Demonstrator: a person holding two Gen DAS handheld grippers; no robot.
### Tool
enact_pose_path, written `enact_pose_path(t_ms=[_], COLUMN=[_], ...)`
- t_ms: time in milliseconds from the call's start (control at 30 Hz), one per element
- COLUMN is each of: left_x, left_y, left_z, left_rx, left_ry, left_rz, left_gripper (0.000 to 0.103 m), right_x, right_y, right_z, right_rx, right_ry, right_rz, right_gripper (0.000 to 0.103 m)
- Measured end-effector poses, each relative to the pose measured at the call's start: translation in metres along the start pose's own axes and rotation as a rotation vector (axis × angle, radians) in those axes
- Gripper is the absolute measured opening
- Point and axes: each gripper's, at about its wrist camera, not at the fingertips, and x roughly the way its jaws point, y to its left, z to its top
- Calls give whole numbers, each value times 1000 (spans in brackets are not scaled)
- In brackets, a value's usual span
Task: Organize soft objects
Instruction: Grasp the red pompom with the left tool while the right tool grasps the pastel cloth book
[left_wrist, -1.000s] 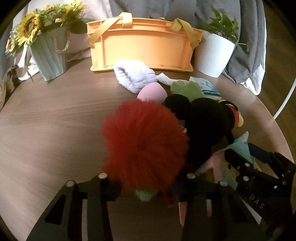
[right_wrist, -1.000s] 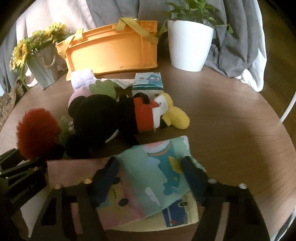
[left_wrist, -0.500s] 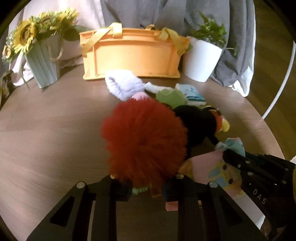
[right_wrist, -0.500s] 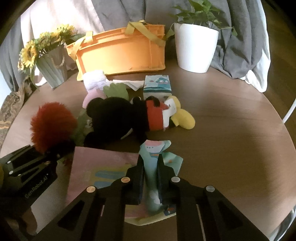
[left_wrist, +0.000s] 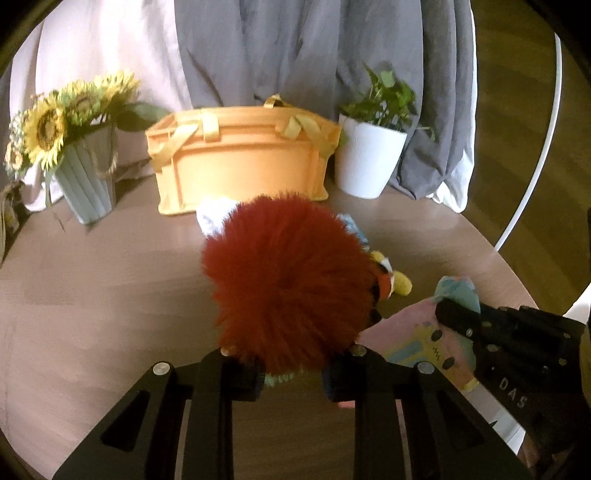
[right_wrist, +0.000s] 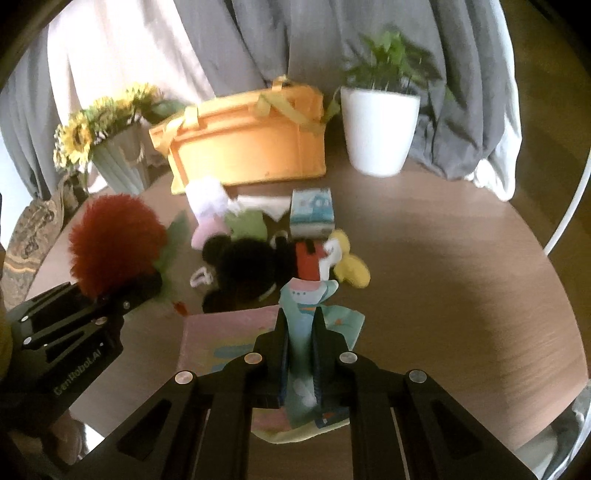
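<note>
1. L gripper (left_wrist: 291, 380): jaws narrow, clamped on base of the red fluffy pom-pom toy (left_wrist: 288, 284); toy is held up off the table (left_wrist: 92, 280), in front of the orange basket (left_wrist: 240, 162).
2. R gripper (right_wrist: 301, 354): jaws nearly together, pinching a fold of the printed cloth book (right_wrist: 306, 317); the fold stands up between the pads, the rest hangs/lies below, in front of the basket on its R side.
3. In R wrist view the pom-pom shows at left, green leafy bits under it, L gripper body below it.
4. Black plush w/ red shorts & yellow shoes (right_wrist: 251, 266) lies on the table between cloth book and basket.
5. White fuzzy item (right_wrist: 207, 199), pink piece and green piece sit just in front of the basket; small blue-white printed cube (right_wrist: 310, 212) beside them, toward the R.
6. Sunflower vase (left_wrist: 85, 177) left of basket; white plant pot (left_wrist: 369, 162) right of it, both near.
7. Grey & white curtains (left_wrist: 295, 48) behind the basket.
</note>
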Motion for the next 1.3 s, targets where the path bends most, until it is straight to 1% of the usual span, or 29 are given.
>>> enact_pose_path(t_ms=[67, 200, 333, 700, 767, 1100, 1233, 1300], left_x=[-6, -19, -27, -41, -42, -35, -25, -20], left_y=[1, 0, 3, 11, 14, 33, 40, 44], left_z=[6, 22, 40, 85, 94, 142, 158, 166], left_rx=[5, 24, 17, 22, 20, 7, 7, 2], left_ry=[-16, -56, -91, -182, -199, -271, -281, -281], left_rz=[-6, 9, 23, 57, 73, 105, 129, 125], left_gripper=[24, 24, 24, 24, 24, 24, 24, 24], right_x=[-6, -17, -27, -41, -41, -29, -22, -18], right_y=[0, 0, 3, 16, 18, 28, 31, 34], right_z=[7, 24, 40, 86, 95, 147, 167, 178], right_rx=[5, 18, 16, -8, -12, -39, -52, -58], right_ry=[-26, -77, -130, -263, -281, -384, -416, -428], right_rz=[-2, 1, 7, 41, 48, 111, 122, 128], right_gripper=[11, 11, 11, 11, 11, 11, 11, 11])
